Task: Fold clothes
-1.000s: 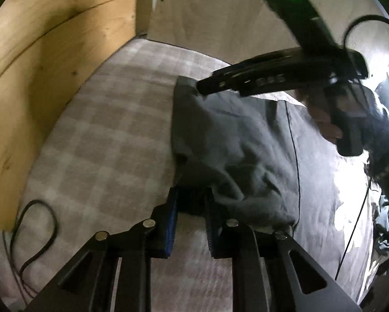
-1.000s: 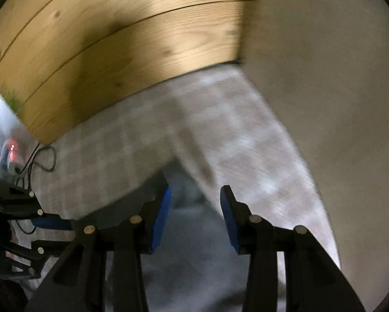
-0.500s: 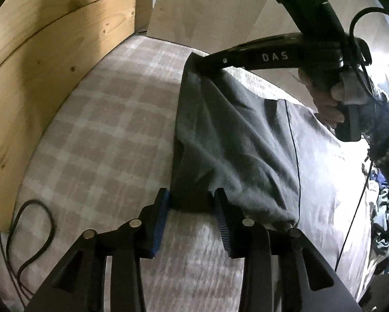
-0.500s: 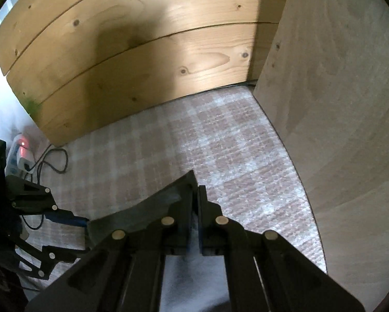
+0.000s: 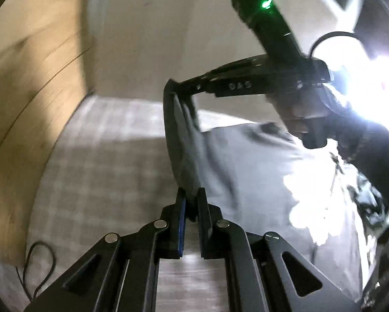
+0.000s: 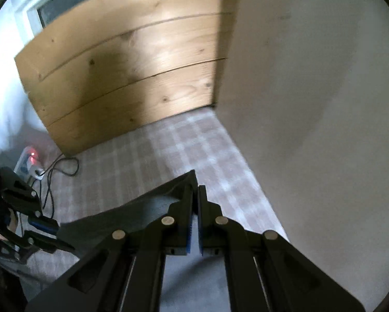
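Observation:
A dark grey garment (image 5: 246, 169) lies on a plaid bed cover (image 5: 103, 161), its near edge lifted and stretched taut between both grippers. In the left wrist view my left gripper (image 5: 192, 195) is closing its jaws, with the garment's lower corner pinched between the blue pads. My right gripper (image 5: 172, 85), held by a hand (image 5: 298, 119), grips the upper corner above the cover. The right wrist view shows that gripper (image 6: 195, 189) shut on the cloth's corner (image 6: 184, 182), with the left gripper (image 6: 62, 239) low at the left edge holding the other end.
A wooden board (image 6: 132, 78) and a pale wall (image 6: 311, 104) close in the bed's corner. A black cable (image 5: 38, 267) and a power strip with a red light (image 6: 32, 156) lie near the board. More clothes (image 5: 371, 202) sit at the far right, under bright glare.
Both grippers have risen, lifting the garment's edge off the cover and pulling it taut. The left jaws opened around the lower corner, then closed on it; the right jaws closed on the upper corner.

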`<act>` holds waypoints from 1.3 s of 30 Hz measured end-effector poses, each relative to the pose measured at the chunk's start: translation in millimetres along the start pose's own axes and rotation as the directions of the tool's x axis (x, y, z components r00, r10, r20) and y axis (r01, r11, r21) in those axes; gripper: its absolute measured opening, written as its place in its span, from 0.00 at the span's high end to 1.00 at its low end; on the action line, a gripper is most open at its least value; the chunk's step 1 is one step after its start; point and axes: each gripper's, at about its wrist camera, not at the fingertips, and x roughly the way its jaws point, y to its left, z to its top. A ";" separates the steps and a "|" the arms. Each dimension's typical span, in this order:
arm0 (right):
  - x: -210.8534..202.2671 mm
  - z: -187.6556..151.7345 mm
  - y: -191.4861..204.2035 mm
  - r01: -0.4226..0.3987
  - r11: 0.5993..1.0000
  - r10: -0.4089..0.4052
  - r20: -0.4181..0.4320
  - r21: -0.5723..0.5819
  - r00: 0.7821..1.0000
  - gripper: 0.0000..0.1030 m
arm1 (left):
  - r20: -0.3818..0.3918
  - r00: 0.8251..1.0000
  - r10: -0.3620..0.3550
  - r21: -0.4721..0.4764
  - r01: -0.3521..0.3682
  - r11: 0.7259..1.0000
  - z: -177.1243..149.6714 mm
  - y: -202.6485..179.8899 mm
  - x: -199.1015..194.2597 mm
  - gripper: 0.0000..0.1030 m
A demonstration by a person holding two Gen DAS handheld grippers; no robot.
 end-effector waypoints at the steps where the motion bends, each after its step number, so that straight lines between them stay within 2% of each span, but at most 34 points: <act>1: -13.2 -7.6 -4.6 0.014 1.000 -0.014 0.006 0.011 1.000 0.97 | 0.004 1.000 -0.016 0.025 0.016 1.000 2.1 -11.5 -2.2 0.93; 4: -48.6 -44.8 -16.6 0.075 0.997 -0.075 -0.003 0.037 0.997 0.97 | -0.006 0.994 -0.112 0.075 0.112 0.991 0.5 -51.5 4.5 0.93; 6: -58.2 -79.4 -23.2 0.120 0.992 -0.117 -0.079 0.033 0.990 0.96 | -0.093 0.977 -0.192 0.083 0.200 0.976 -13.5 -77.6 24.7 0.86; 7: -60.9 -99.2 -29.5 0.191 0.981 -0.185 -0.123 0.042 0.975 0.95 | -0.152 0.965 -0.213 0.083 0.228 0.970 -22.6 -88.6 35.6 0.84; 9: -66.3 -138.8 -42.3 0.332 0.942 -0.315 -0.213 0.052 0.925 0.86 | -0.229 0.948 -0.223 0.112 0.253 0.961 -41.9 -103.7 45.3 0.84; 10: -73.5 -156.9 -54.6 0.358 0.927 -0.322 -0.253 0.114 0.912 0.85 | -0.242 0.946 -0.216 0.114 0.249 0.962 -47.8 -103.8 45.0 0.83; 12: -88.2 -169.7 -68.5 0.351 0.910 -0.297 -0.244 0.221 0.923 0.84 | -0.250 0.948 -0.196 0.103 0.227 0.968 -55.9 -97.5 40.6 0.83; 13: -97.8 -171.3 -74.3 0.340 0.898 -0.289 -0.208 0.280 0.935 0.82 | -0.249 0.951 -0.182 0.088 0.209 0.974 -57.4 -91.4 38.7 0.83; 14: -98.5 -168.0 -75.5 0.318 0.899 -0.272 -0.184 0.300 0.944 0.80 | -0.245 0.955 -0.164 0.070 0.187 0.980 -56.8 -83.5 37.3 0.83; 16: -99.9 -161.4 -78.0 0.272 0.901 -0.240 -0.135 0.338 0.961 0.70 | -0.231 0.964 -0.132 0.042 0.145 0.989 -58.7 -67.2 33.7 0.83; 19: -73.0 -148.2 -74.3 0.188 0.919 -0.152 -0.127 0.348 0.980 0.68 | -0.221 0.969 -0.109 0.033 0.119 0.992 -58.9 -56.7 33.0 0.82; 24: -24.5 -140.2 -55.5 0.114 0.939 -0.068 -0.148 0.325 0.987 0.68 | -0.178 0.976 -0.124 0.088 0.141 0.986 -47.2 -71.0 51.7 0.82; 25: -17.6 -139.0 -50.7 0.103 0.944 -0.057 -0.155 0.312 0.986 0.68 | -0.197 0.973 -0.122 0.093 0.143 0.985 -47.7 -73.2 60.6 0.82; 28: -4.4 -145.2 -37.0 0.173 0.956 -0.116 -0.237 0.237 0.965 0.68 | -0.281 0.953 -0.113 0.093 0.144 0.985 -53.9 -74.9 87.2 0.81; 30: -16.1 -148.4 -42.4 0.202 0.948 -0.143 -0.237 0.246 0.961 0.68 | -0.301 0.949 -0.094 0.111 0.132 0.985 -59.6 -74.2 87.9 0.82; 33: -75.7 -161.8 -67.0 0.209 0.891 -0.178 -0.112 0.404 0.978 0.69 | -0.262 0.961 -0.086 0.088 0.112 0.990 -59.4 -64.7 58.9 0.81; 36: -148.1 -196.7 -87.4 0.255 0.774 -0.305 -0.012 0.580 0.952 0.69 | -0.191 0.979 -0.068 0.030 0.075 0.997 -59.6 -46.1 18.9 0.81; 38: -188.9 -227.4 -88.2 0.251 0.705 -0.356 0.025 0.663 0.934 0.69 | -0.159 0.987 -0.036 -0.015 0.034 0.999 -64.6 -30.8 -8.5 0.77; 39: -200.0 -237.9 -81.0 0.254 0.697 -0.362 0.023 0.671 0.932 0.69 | -0.154 0.988 -0.021 -0.034 0.016 0.999 -68.1 -24.1 -18.8 0.77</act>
